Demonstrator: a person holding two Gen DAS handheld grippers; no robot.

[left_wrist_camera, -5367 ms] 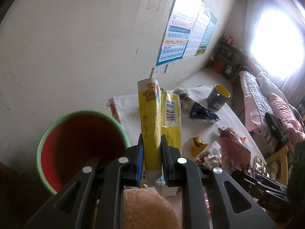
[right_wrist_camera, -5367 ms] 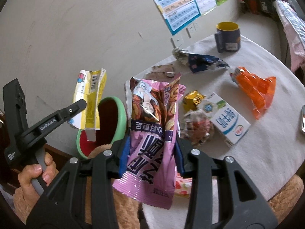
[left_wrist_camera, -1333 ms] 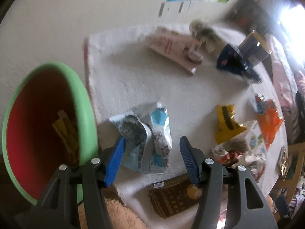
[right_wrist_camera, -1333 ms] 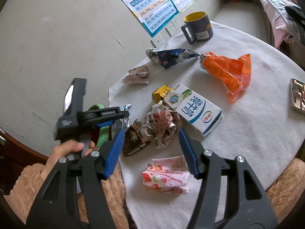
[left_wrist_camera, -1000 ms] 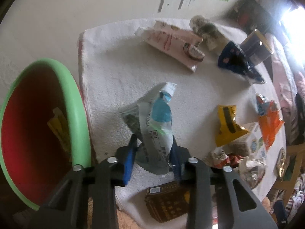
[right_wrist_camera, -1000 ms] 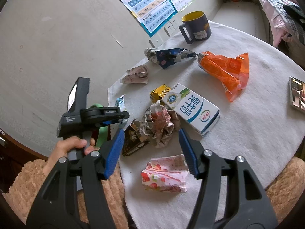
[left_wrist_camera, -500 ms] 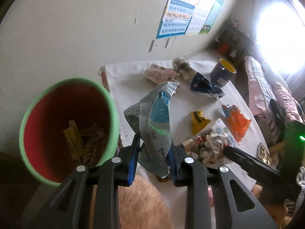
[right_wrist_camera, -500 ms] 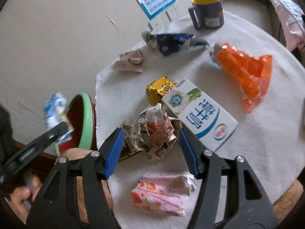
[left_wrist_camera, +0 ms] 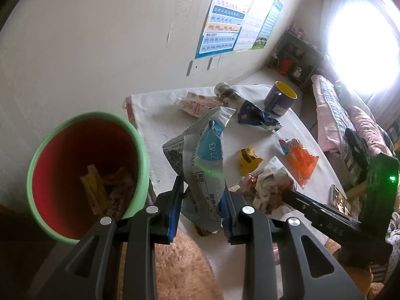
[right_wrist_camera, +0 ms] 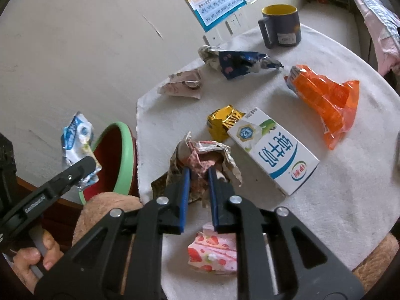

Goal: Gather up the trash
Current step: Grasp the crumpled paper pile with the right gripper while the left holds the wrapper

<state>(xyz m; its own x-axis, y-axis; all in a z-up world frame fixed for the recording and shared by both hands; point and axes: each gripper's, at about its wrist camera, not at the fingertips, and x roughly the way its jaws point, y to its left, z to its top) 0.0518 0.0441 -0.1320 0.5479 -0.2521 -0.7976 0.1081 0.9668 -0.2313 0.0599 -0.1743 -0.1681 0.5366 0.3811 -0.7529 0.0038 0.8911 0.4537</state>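
Note:
My left gripper (left_wrist_camera: 200, 197) is shut on a silver and blue wrapper (left_wrist_camera: 203, 150) and holds it in the air just right of the green-rimmed red bin (left_wrist_camera: 82, 172); the wrapper also shows in the right wrist view (right_wrist_camera: 77, 137). The bin (right_wrist_camera: 120, 155) holds a yellow carton and other scraps. My right gripper (right_wrist_camera: 198, 175) is shut on a crumpled red and brown wrapper (right_wrist_camera: 205, 155) lying on the white-clothed table (right_wrist_camera: 325, 200).
On the table lie a white milk carton (right_wrist_camera: 272, 150), a gold foil piece (right_wrist_camera: 225, 120), an orange bag (right_wrist_camera: 322, 92), a dark blue wrapper (right_wrist_camera: 237, 62), a pink carton (right_wrist_camera: 182, 85), a strawberry wrapper (right_wrist_camera: 215, 252) and a mug (right_wrist_camera: 282, 25). A wall stands behind.
My left gripper closed on the silver wrapper and lifted it off the table beside the bin. My right gripper moved down and closed on the crumpled wrapper.

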